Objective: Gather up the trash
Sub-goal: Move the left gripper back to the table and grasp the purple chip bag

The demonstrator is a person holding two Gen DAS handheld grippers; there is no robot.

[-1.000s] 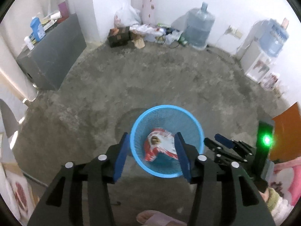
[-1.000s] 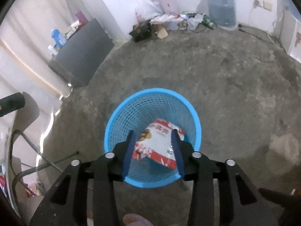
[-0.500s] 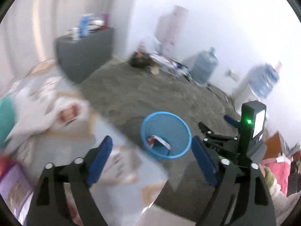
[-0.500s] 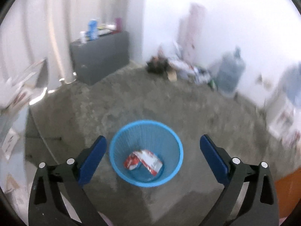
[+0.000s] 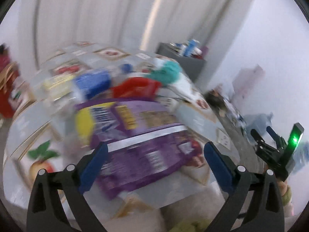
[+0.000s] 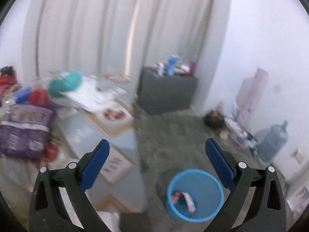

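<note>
purple bag: large snack-type packet with a yellow patch, lying flat on the table's near part, just in front of the left gripper; blurred, print unreadable; in the right wrist view it sits by the table's left edge
red wrapper: behind the purple bag toward the table's middle, crumpled, apart from it or touching cannot be told
blue packet: left of the red wrapper, same row
teal bundle: at the table's far right corner, beyond the red wrapper
table: covered in a pale cloth with fruit prints, cluttered
blue bin: on the grey floor off the table's right side, upright, with a red and white wrapper lying inside at the bottom
left gripper: jaws spread wide, having just been opening; nothing pinched, the purple bag shows between the blue pads without contact
right gripper: jaws spread fully, empty, hanging above floor and table edge; the bin is seen low between its fingers
grey cabinet: against the curtain, bottles on top
water jug: by the right wall, near floor clutter
</note>
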